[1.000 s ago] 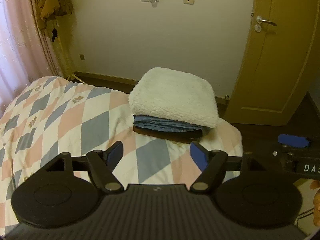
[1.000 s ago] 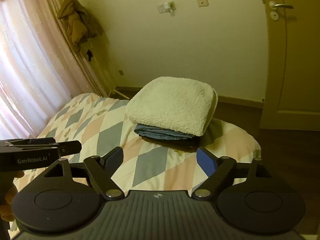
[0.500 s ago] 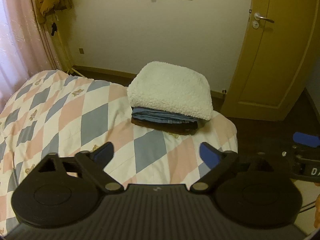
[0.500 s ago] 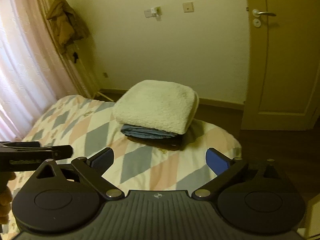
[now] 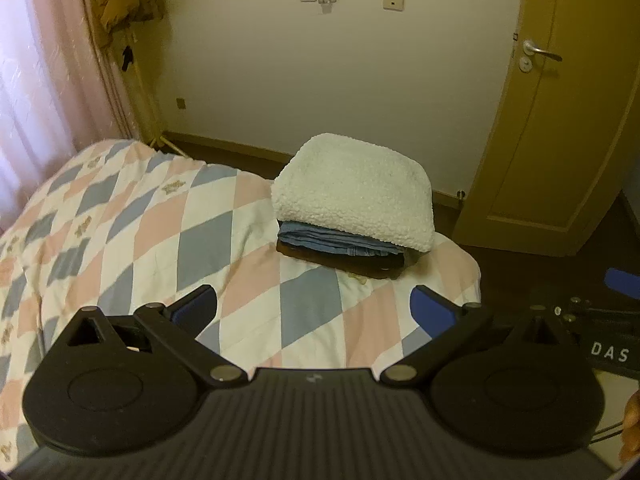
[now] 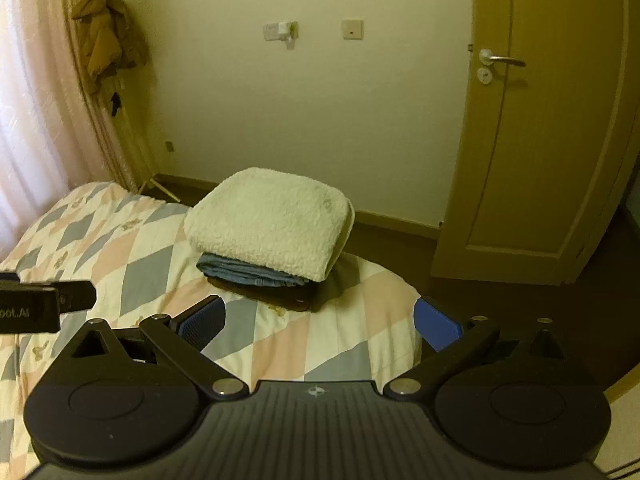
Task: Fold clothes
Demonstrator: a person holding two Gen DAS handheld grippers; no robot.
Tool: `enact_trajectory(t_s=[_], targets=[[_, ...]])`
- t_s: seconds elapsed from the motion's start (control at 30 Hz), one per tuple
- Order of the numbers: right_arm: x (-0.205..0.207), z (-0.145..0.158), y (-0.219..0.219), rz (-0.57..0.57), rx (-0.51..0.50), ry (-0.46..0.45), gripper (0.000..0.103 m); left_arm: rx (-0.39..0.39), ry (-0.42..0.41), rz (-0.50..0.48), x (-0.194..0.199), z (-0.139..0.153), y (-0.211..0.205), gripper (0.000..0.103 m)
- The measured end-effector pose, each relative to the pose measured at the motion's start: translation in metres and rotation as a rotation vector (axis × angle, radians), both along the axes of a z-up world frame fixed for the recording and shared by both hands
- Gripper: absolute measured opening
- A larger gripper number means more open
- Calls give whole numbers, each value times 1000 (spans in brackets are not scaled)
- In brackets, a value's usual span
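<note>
Clothes (image 5: 352,216) lie folded in a neat pile near the corner of the bed (image 5: 132,216), at about 12 o'clock from the left gripper (image 5: 314,310) and about 11 o'clock from the right gripper (image 6: 320,322). A thick white fleece (image 6: 268,224) sits on top, a blue garment (image 5: 332,240) lies under it, and something dark brown (image 5: 340,262) is at the bottom; what kind of garment that lowest one is I cannot make out. The pile rests on a bedspread of pink, grey-blue and white diamonds.

Both tools hover above the bedspread, well apart from the pile. Each has its blue-padded fingers spread wide with nothing between them.

At 9 o'clock in the right wrist view the left tool shows as a dark bar. A brown jacket (image 6: 104,36) hangs by the pink curtain (image 6: 28,100) at 10 o'clock. A closed door (image 6: 536,128) with a metal handle stands at 2 o'clock.
</note>
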State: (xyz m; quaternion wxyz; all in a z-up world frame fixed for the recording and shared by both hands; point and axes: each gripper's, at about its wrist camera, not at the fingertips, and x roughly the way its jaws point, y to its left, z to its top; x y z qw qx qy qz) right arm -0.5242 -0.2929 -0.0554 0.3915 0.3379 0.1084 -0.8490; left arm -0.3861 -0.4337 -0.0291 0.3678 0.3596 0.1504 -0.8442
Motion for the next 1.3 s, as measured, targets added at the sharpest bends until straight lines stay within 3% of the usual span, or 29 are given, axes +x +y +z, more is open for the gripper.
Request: enact_trajectory(t_s=[0.17,0.4,0.53,0.73,1.3], targets=[[-2,6,2,-40,-51,-44,103,-46,17,25,8,9,5,102],[-1,16,4,-58,-80,-105,103,-29,62,45,21,14,6,102],[0,18,1,-42,-77,-140,103,14,40,28,23,10,5,102],[9,10,-12,-24,-18,-136,103,-21,-18,38,22,-5,6,102],[4,-14,-42,2,56,-174,103,7,-81,72,10,-32,-17,102]])
